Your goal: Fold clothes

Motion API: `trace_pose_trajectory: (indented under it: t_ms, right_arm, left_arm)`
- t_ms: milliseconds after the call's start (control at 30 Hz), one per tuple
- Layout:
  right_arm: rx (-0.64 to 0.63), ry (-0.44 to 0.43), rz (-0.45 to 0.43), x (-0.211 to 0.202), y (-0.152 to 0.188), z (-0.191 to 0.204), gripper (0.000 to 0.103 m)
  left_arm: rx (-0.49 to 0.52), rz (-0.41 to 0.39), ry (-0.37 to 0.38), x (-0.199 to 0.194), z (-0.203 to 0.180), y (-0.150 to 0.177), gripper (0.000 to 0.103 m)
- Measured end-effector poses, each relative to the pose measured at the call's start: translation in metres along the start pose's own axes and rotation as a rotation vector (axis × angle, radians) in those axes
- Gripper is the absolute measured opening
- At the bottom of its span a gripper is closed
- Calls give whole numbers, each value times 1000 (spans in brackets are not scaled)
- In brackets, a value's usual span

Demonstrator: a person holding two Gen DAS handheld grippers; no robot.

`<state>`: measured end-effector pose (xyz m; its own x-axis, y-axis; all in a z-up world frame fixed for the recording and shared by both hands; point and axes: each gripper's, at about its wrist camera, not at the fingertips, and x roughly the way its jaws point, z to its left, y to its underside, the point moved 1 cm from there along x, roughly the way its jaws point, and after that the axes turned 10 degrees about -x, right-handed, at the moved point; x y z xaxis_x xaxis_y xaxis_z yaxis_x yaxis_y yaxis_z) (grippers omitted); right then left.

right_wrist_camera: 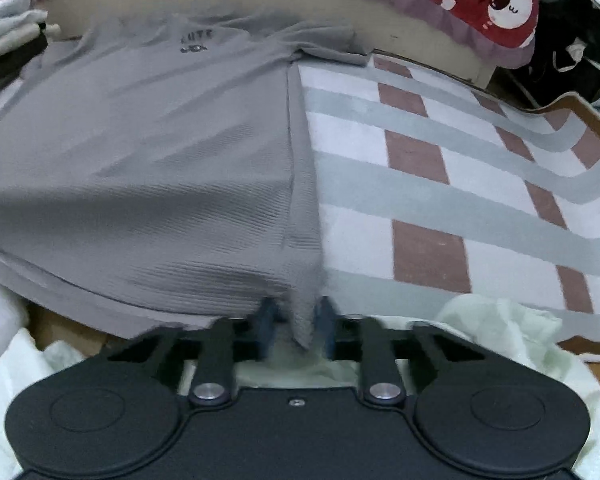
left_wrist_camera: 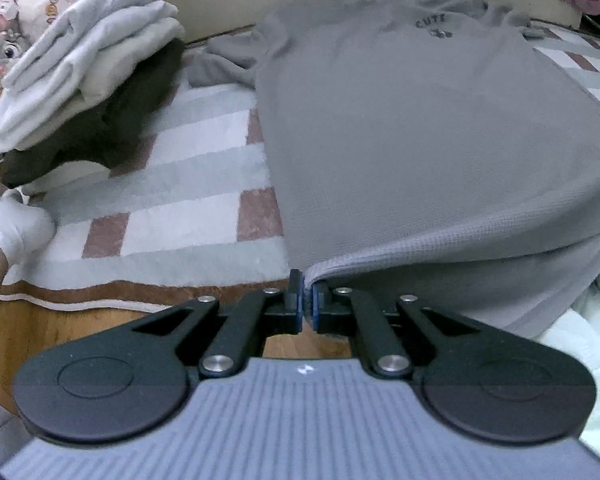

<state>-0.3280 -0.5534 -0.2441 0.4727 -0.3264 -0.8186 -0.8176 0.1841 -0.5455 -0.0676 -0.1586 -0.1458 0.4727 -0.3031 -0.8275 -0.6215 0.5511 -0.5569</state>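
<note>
On the checked rug (right_wrist_camera: 440, 168), grey shirt (left_wrist_camera: 420, 140), hem corners clamped by left tool (left_wrist_camera: 307, 300) and blurred right tool (right_wrist_camera: 296, 328).

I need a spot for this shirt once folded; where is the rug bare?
Bare checked rug lies right of the grey shirt, up to the bed edge. A narrower strip lies between shirt and folded stack. Near the grippers, pale green cloth crowds it.

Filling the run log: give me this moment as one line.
step: hem grasp | left gripper: shut on grey waffle-knit T-shirt hem | right gripper: around opposite hem corner | shirt: flat on checked rug
</note>
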Motion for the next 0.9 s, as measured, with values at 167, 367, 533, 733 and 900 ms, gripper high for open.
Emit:
trace_pose_trajectory:
  t_ms: [167,367,533,733,900]
  right_arm:
    - [11,-30,27,-1,6,0,25]
    - [25,-65,48,-1,12,-1,29]
    - [107,-57,-34,0,7,-9,20]
    - [214,-115,-205,-44,-16,-22,6]
    - [241,-91,-262,-102,-28,-30,6]
  left_arm:
    - [-75,94,72,9,9,6,8]
    - [-132,257,173,32,0,19,36]
    - [-33,175,65,37,-16,18,3]
    - [-103,-4,105,-23,8,-10,3]
    - [-118,-99,131,-73,23,-23,2]
